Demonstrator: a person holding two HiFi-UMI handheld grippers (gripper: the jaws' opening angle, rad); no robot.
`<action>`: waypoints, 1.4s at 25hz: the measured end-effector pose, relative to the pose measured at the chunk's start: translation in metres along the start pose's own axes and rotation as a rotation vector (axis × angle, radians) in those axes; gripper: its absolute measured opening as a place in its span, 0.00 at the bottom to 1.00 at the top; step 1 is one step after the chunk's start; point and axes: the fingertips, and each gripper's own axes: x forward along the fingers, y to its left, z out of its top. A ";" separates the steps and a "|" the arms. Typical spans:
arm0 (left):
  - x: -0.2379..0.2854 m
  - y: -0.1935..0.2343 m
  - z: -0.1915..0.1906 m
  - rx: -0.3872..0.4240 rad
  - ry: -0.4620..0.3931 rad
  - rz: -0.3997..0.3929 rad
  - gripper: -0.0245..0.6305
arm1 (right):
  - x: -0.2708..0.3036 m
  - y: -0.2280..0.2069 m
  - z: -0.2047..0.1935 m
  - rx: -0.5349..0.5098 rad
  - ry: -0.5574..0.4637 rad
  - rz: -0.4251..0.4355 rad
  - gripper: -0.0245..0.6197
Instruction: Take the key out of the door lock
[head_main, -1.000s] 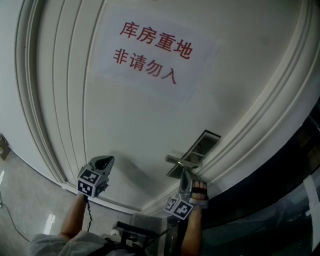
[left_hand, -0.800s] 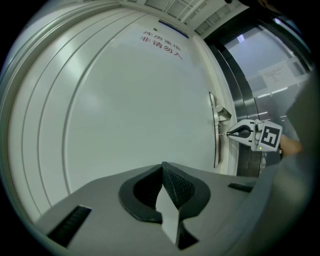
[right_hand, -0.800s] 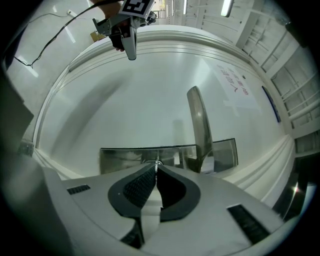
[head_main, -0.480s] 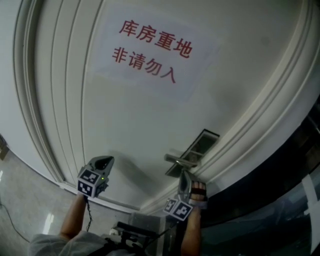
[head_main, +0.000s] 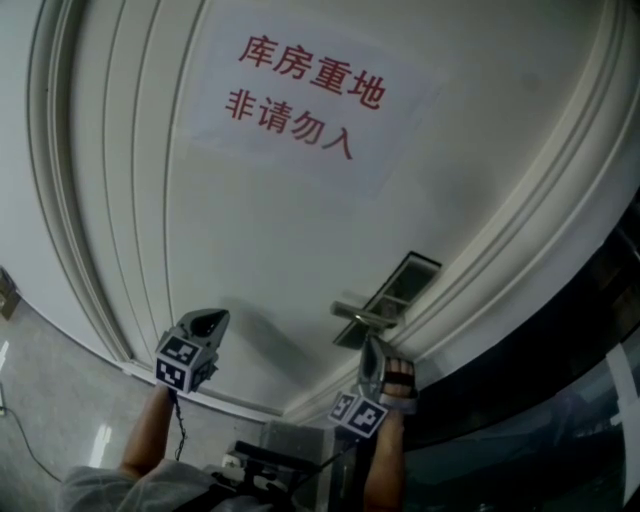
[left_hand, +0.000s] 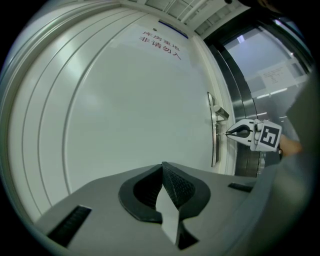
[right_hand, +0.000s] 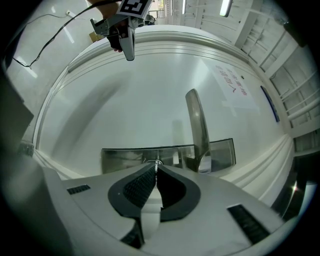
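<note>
The white door (head_main: 270, 250) carries a metal lock plate (head_main: 398, 288) with a lever handle (head_main: 360, 318). In the right gripper view the plate (right_hand: 125, 159) lies just past my right gripper (right_hand: 156, 166), below the handle (right_hand: 196, 120). That gripper is shut on a thin metal key (right_hand: 156, 162) that reaches into the plate. The left gripper view shows the right gripper (left_hand: 228, 133) with its tips at the plate (left_hand: 214, 145). My left gripper (left_hand: 162, 166) is shut and holds nothing. It hovers off the door, well left of the lock (head_main: 212, 320).
A paper sign (head_main: 300, 100) with red characters is stuck high on the door. Curved mouldings (head_main: 90, 250) frame the door at the left. A dark glass panel (head_main: 560, 400) stands to the right of the door frame. A cable (head_main: 178, 425) hangs from the left gripper.
</note>
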 end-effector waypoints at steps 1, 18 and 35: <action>0.000 0.000 0.000 0.001 0.001 -0.001 0.04 | -0.001 -0.001 0.000 0.004 -0.002 0.000 0.07; -0.006 -0.010 -0.002 0.011 0.009 -0.026 0.04 | -0.021 -0.002 -0.001 0.006 0.012 -0.015 0.07; -0.026 -0.029 -0.002 0.032 0.002 -0.055 0.04 | -0.074 -0.002 -0.002 0.592 -0.028 0.014 0.07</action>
